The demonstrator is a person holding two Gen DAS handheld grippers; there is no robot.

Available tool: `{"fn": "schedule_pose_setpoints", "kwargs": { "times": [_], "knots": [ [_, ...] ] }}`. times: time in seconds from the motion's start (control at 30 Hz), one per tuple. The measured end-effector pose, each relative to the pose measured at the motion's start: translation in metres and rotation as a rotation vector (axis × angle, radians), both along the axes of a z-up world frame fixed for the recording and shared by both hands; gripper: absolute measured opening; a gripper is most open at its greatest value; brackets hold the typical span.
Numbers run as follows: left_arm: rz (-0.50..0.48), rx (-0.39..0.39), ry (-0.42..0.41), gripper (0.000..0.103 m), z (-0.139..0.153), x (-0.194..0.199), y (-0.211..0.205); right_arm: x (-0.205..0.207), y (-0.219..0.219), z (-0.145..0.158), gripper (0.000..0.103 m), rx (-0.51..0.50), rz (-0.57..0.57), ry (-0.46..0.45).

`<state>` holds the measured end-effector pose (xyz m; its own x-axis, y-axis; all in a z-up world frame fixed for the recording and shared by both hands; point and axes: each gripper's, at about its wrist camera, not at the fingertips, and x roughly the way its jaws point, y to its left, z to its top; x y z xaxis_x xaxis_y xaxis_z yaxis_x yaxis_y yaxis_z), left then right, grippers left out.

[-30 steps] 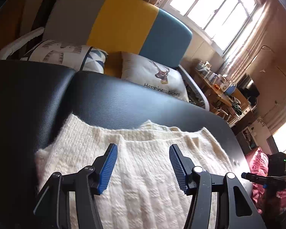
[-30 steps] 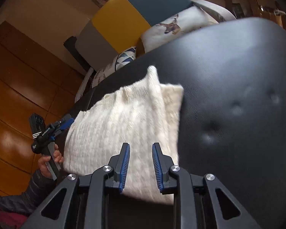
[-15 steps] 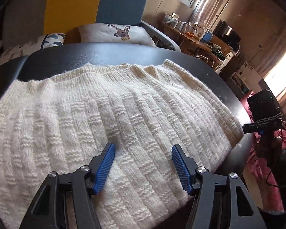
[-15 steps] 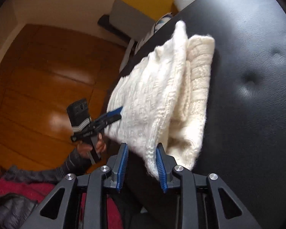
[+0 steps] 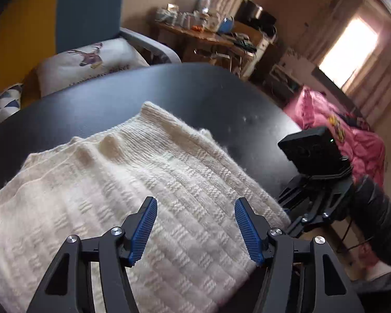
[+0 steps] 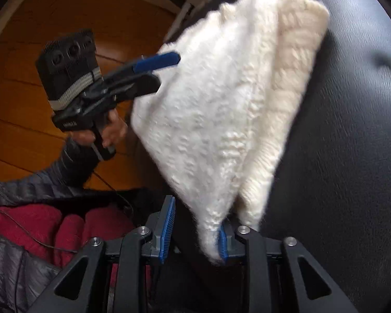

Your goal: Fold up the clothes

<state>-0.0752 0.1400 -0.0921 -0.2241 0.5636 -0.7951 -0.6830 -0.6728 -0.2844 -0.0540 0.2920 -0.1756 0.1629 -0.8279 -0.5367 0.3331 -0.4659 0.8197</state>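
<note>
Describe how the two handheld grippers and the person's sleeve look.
Both grippers, left and right, have black angular linkage arms with silver pivot screws and ribbed blue pads on the fingers. Each carries a black boxy camera block; the left one's has a grey strap, the right one's a green light. The handle is a black pistol grip. The sleeve is dark quilted fabric.

Sweater (image 5: 133,195) on table (image 5: 195,96) – cushion (image 5: 88,62) behind.

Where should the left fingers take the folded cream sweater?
Probably the cream sweater is best gripped at its near edge, left of the corner between the closing right gripper. Come from the table's near side: there the stacked layers overhang the black table.
</note>
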Motion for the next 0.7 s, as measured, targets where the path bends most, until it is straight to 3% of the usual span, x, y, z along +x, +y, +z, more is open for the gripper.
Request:
{"fn": "schedule_pose_setpoints", "kwargs": {
  "times": [0.1, 0.2, 0.3, 0.4, 0.5, 0.63, 0.7],
  "knots": [
    [-0.026, -0.076, -0.015, 0.062, -0.025, -0.007, 0.019, 0.008, 0.006, -0.001, 0.008, 0.033, -0.005, 0.022],
    [0.009, -0.045, -0.051, 0.062, -0.03, -0.012, 0.017, 0.016, 0.011, -0.001, 0.008, 0.032, -0.037, 0.049],
    [0.028, -0.031, -0.031, 0.062, -0.031, -0.01, 0.016, 0.022, 0.018, -0.001, 0.007, 0.013, -0.084, 0.053],
    [0.058, -0.003, -0.023, 0.062, -0.023, -0.004, 0.013, 0.022, 0.029, 0.009, 0.015, 0.031, -0.138, 0.023],
    [0.102, 0.061, -0.017, 0.062, -0.009, 0.0, -0.001, 0.016, 0.046, 0.039, 0.033, 0.072, -0.224, 0.105],
    [0.174, 0.102, 0.003, 0.066, 0.0, 0.003, -0.029, -0.012, 0.066, 0.072, 0.033, 0.064, -0.386, 0.201],
    [0.211, 0.112, -0.011, 0.067, -0.003, 0.003, -0.042, -0.039, 0.063, 0.078, 0.033, 0.107, -0.489, 0.231]
  ]
}}
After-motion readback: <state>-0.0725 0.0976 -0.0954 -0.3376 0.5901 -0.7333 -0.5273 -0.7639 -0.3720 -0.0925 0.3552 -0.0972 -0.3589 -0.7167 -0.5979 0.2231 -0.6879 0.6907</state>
